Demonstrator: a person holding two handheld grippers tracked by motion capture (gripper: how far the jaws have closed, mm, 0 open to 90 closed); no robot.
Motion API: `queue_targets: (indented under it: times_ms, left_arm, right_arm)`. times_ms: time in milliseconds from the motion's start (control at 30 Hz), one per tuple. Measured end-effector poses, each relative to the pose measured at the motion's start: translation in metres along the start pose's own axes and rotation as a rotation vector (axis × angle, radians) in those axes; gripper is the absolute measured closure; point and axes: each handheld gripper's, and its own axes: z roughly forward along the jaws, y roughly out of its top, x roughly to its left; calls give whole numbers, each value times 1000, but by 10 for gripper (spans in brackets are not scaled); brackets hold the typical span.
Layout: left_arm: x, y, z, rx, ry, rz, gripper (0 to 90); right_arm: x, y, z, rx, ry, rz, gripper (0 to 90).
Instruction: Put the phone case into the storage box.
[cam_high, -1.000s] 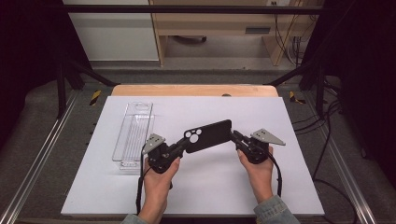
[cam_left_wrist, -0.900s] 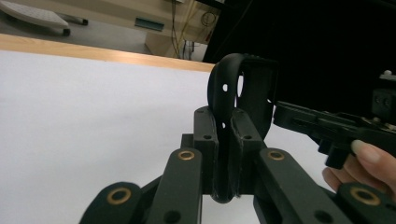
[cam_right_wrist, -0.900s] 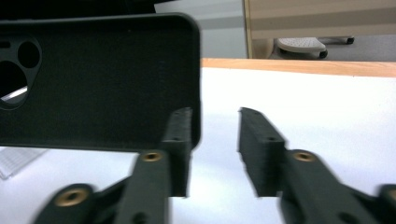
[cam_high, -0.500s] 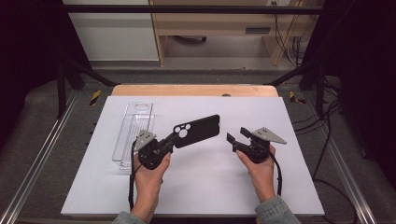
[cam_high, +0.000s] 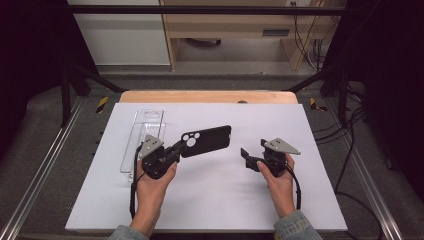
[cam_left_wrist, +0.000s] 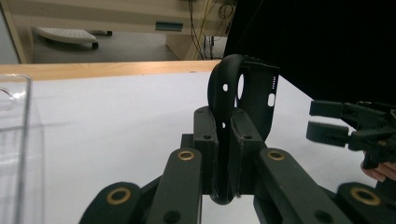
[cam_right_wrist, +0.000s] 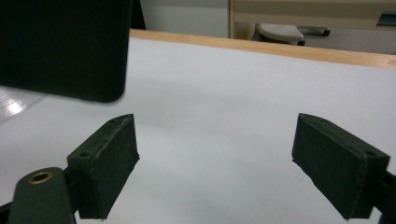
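My left gripper (cam_high: 172, 152) pinches the black phone case (cam_high: 207, 141) by its camera-hole end, above the white board (cam_high: 210, 200), while my right gripper (cam_high: 251, 156), jaws just opened, holds nothing (the case looks light, bendy, so grip the rim).

White table (cam_high: 210, 200) (clear tray (cam_high: 145, 135) on it).

Bright, even overhead light; dark surroundings, soft close-up focus.
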Motion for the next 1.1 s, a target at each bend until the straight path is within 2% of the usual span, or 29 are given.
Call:
queue_targets:
  times_ms: [100,200,300,333,367,400,433,500,667,700,767,867,1100]
  left_arm:
    - [4,6,-8,2,10,25,829]
    - [9,14,-14,3,22,48,829]
    - [15,21,-18,5,35,70,829]
    - [16,22,-19,4,38,69,829]
    - [18,25,-21,2,42,71,829]
    - [20,27,-22,-2,45,74,829]
    - [22,29,-23,-5,47,75,829]
    - [26,33,-24,-8,54,83,829]
    - [38,42,-30,-22,64,83,829]
    - [41,45,-31,-25,64,83,829]
    - [45,49,-33,-24,66,97,829]
    - [51,54,-36,-14,74,115,829]
    - [61,65,-46,6,106,141,828]
  right_arm:
    - [3,-3,-1,29,2,-47,152]
    - [3,-5,-2,39,-1,-51,165]
    - [2,-8,-4,33,9,-71,175]
    - [2,-10,-4,27,13,-91,173]
    - [2,-12,-5,25,1,-113,169]
    - [2,-12,-5,25,1,-113,169]
    - [2,-13,-5,19,-15,-140,169]
    - [1,-14,-6,19,-16,-152,170]
    - [-3,-15,-5,39,-4,-143,170]
    - [-4,-16,-4,44,4,-135,170]
    - [-4,-17,-3,57,50,-117,165]
    - [-2,-17,-2,59,64,-121,113]
    - [-1,-16,-4,33,52,-131,80]
